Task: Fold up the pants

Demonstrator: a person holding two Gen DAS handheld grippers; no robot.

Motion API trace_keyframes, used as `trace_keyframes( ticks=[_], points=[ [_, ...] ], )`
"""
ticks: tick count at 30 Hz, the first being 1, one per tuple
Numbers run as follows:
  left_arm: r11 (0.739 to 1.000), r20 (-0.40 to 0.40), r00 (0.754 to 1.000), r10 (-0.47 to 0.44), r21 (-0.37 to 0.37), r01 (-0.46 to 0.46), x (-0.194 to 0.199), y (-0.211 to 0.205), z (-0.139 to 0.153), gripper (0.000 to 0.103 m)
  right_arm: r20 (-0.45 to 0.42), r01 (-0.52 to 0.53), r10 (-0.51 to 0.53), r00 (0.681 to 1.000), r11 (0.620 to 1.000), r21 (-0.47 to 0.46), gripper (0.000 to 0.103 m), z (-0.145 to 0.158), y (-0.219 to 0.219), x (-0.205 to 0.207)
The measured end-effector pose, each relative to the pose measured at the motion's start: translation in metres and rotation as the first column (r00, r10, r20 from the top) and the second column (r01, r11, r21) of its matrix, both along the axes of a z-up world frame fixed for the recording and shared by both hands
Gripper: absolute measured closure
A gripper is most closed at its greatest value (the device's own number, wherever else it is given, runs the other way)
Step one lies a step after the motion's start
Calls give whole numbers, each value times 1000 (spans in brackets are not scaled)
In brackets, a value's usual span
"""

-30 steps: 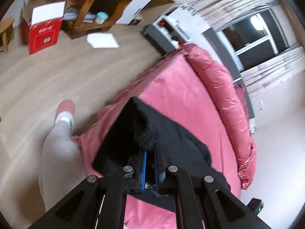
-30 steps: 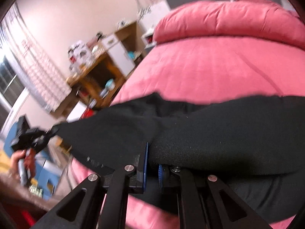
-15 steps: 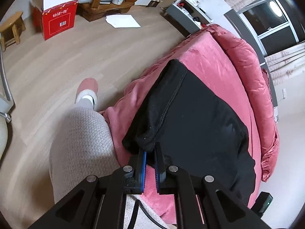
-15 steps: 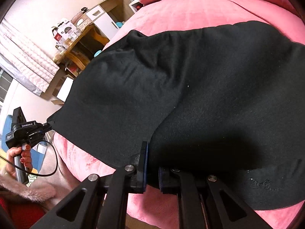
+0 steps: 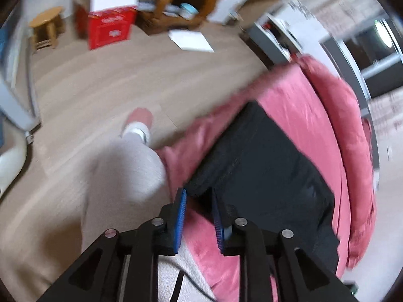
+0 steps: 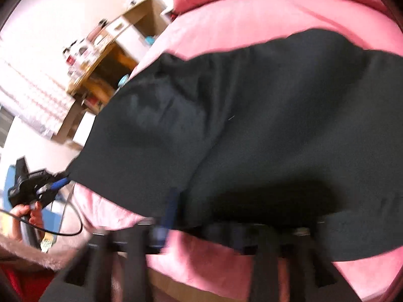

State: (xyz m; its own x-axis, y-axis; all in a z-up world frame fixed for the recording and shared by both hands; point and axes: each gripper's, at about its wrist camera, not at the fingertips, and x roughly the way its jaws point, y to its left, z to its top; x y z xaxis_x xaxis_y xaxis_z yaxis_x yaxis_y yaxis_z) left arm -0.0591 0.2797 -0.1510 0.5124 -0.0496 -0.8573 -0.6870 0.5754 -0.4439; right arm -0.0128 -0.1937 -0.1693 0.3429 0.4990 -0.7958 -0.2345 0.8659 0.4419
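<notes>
Black pants (image 5: 267, 166) lie spread flat on the pink bed cover (image 5: 297, 105). In the left wrist view my left gripper (image 5: 197, 196) is open, its blue pads apart, just off the near corner of the pants with nothing held. In the right wrist view the pants (image 6: 252, 125) fill the middle of the bed (image 6: 252, 20). My right gripper (image 6: 201, 201) is blurred at the near hem; one blue pad shows and the other finger is lost against the dark cloth. My left gripper (image 6: 47, 186) shows at the far left corner of the pants.
The person's leg in grey trousers (image 5: 121, 176) stands beside the bed edge, foot in a pink slipper (image 5: 139, 120). On the wood floor are a red box (image 5: 110, 27), a small stool (image 5: 47, 27), white paper (image 5: 191, 40) and a wooden desk (image 6: 100, 70).
The pants were lowered from mid-air and spread flat on the bed. My left gripper then opened and let go of the corner. The right view has become blurred with motion.
</notes>
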Motion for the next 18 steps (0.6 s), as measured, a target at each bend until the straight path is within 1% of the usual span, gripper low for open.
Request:
trace_keyframes(
  ticks=[2,4,5,7,9,10,12,14,15,16,18],
  points=[
    [997,26,998,62,54,-64,-6,2,12,83,7,72,-72,997,995,64,50,5,-21,-1],
    [992,58,996,68,99,-74,-4,-1,24,84,-12,159,-159,987,980,121,50,5,-43,-2],
    [990,77,996,50,127,-60,0,-6,31,83,-23,220,-219,975,963,156,50,5,-60,-4],
    [988,94,995,-13,155,-2,11,-17,38,83,-43,319,-317,947,928,190,50,3,-88,-4],
    [983,90,991,-103,163,87,29,-34,37,83,-53,407,-404,913,894,187,50,0,-118,-4],
    [979,91,985,-148,157,133,38,-44,36,82,-49,443,-441,896,879,176,50,0,-133,-3],
    [959,85,964,-254,153,239,59,-66,31,82,-22,509,-512,859,847,151,51,0,-163,-1],
    [918,77,923,-377,162,362,80,-97,25,78,5,566,-572,820,812,143,51,2,-192,2],
    [888,76,893,-444,169,428,90,-112,23,78,16,593,-600,800,794,132,51,3,-205,6],
    [862,71,868,-492,180,474,98,-125,23,78,23,612,-620,785,780,130,51,3,-216,10],
    [788,58,803,-593,245,565,116,-157,23,77,30,657,-666,745,741,137,51,4,-243,16]
  ],
)
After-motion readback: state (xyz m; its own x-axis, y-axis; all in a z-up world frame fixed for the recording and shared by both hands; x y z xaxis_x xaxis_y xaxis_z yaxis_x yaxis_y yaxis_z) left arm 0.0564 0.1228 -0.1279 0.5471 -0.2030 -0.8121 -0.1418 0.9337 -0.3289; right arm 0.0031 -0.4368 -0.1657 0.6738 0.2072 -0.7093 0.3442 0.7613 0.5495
